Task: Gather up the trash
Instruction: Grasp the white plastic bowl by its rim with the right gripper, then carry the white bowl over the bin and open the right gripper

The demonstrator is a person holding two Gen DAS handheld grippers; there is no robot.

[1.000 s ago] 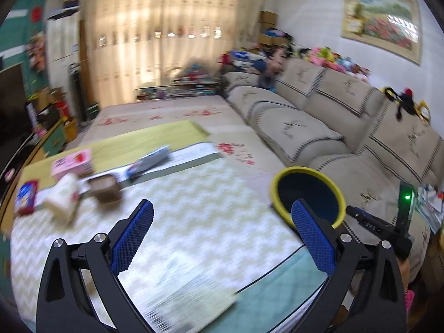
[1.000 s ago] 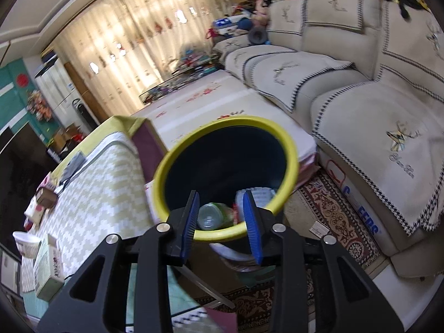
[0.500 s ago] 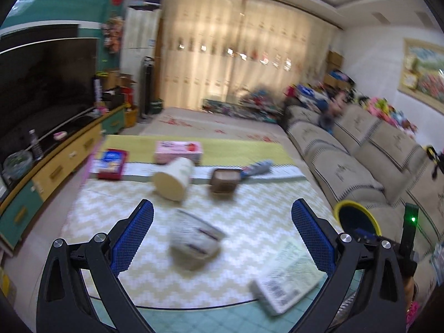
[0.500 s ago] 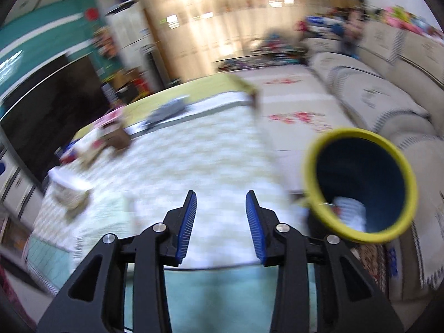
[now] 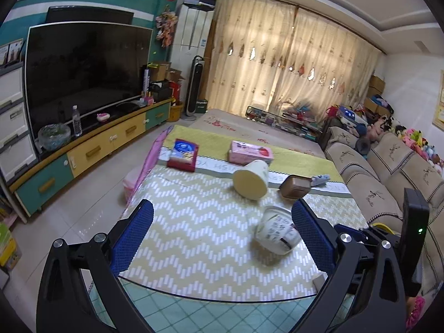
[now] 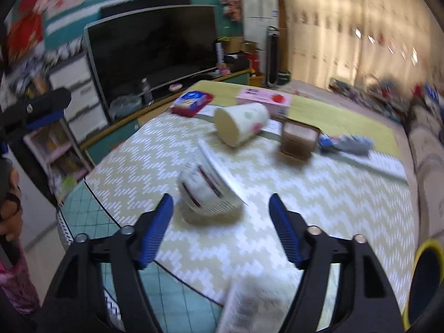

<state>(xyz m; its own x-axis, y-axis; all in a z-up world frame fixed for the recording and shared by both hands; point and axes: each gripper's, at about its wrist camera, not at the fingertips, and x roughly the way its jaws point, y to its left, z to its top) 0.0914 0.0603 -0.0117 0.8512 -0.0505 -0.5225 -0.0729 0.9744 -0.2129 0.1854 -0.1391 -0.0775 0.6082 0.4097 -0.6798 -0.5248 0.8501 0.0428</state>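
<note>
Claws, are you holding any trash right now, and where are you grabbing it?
Nothing is held. The left claw is open and empty. The right claw has just been opening, with nothing between its pads; the tipped bowl lies on the table ahead of it.

Printed paper bowl [image 5: 277, 231] tipped over, cream cup [image 5: 251, 179] sideways

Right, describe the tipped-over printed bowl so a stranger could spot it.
Start at the table's zigzag cloth. On its near part a paper noodle bowl lies on its side. Unlike the plain cream cup and brown box farther back, it is white with dark print.
</note>
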